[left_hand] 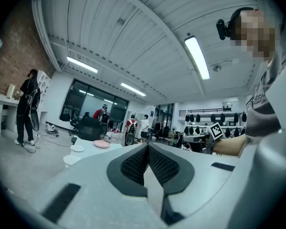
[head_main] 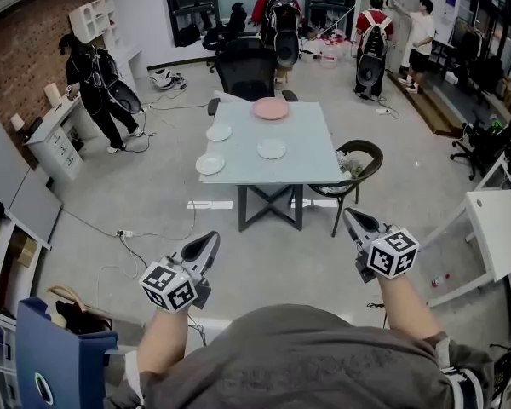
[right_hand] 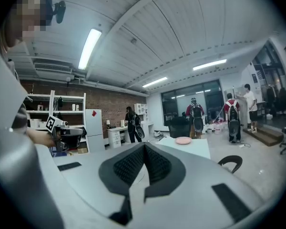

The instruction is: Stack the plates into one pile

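Four plates lay apart on the pale desk (head_main: 300, 167), none stacked and no two touching. A pink plate (head_main: 271, 108) sat at the far edge. Three white plates lay nearer: one at the far left (head_main: 219, 132), one in the middle (head_main: 272, 149) and one at the near left corner (head_main: 209, 164). The desk stood out on the open floor, well apart from the person.

In the left gripper view the pink plate (left_hand: 101, 144) showed small beyond the grey body of the tongs. Two white plates showed there as well, and the nearer one (left_hand: 69, 160) was partly cut off by that body. The third could not be made out. In the right gripper view only the pink plate (right_hand: 183, 140) and a strip of desk top were visible. The white plates were hidden behind the body of the tongs.

The left tongs (head_main: 211, 239) and the right tongs (head_main: 352, 218) were held near the person, pointing toward the desk. Each pair had its jaws pressed together with nothing between them.

A black office chair (head_main: 247, 73) stood at the desk's far end, and a dark round-backed chair (head_main: 359, 162) at its right side. Farther off, people wearing backpacks were too small to read in detail. At the near left, a blue bag (head_main: 55, 360) was cut off by the picture's edge.
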`<state>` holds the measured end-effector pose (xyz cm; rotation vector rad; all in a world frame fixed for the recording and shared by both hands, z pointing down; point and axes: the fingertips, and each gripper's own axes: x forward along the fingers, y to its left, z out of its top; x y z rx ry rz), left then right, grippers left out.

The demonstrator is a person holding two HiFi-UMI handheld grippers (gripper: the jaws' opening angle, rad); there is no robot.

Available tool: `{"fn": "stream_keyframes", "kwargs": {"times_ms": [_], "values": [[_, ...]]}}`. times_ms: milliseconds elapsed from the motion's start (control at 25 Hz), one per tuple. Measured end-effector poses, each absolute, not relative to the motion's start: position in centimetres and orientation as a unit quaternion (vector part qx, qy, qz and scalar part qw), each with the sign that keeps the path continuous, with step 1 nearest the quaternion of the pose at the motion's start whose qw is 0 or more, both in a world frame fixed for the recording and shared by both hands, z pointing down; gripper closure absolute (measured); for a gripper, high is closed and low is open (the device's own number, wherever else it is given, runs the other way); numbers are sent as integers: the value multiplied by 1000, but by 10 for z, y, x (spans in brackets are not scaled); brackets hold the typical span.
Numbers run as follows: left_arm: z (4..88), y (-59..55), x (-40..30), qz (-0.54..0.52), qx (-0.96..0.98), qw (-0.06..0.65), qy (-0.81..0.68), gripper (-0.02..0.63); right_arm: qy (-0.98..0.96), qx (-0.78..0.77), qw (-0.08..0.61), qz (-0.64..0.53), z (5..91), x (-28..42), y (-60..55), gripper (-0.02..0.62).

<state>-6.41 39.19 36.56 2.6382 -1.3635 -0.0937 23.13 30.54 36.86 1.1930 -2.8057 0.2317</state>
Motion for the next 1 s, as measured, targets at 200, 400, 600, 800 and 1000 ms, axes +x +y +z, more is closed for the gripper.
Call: {"fn": "stream_keyframes", "kwargs": {"times_ms": [200, 400, 600, 800, 1000], "values": [[365, 392, -49, -29, 884, 85, -459, 600, -917, 391, 33, 67, 365, 245, 305, 601], [361, 391, -25, -28, 883, 79, -462, 600, -923, 379, 34, 55, 359, 262, 310, 601], [355, 387, 14, -26, 885, 73, -458, 600, -927, 372, 28, 47, 351, 290, 310, 601], [353, 384, 54, -34, 888, 72, -453, 600, -929, 366, 23, 43, 349, 320, 312, 601], [358, 382, 80, -23, 888, 71, -453, 598, -930, 363, 21, 45, 354, 344, 316, 601]]}}
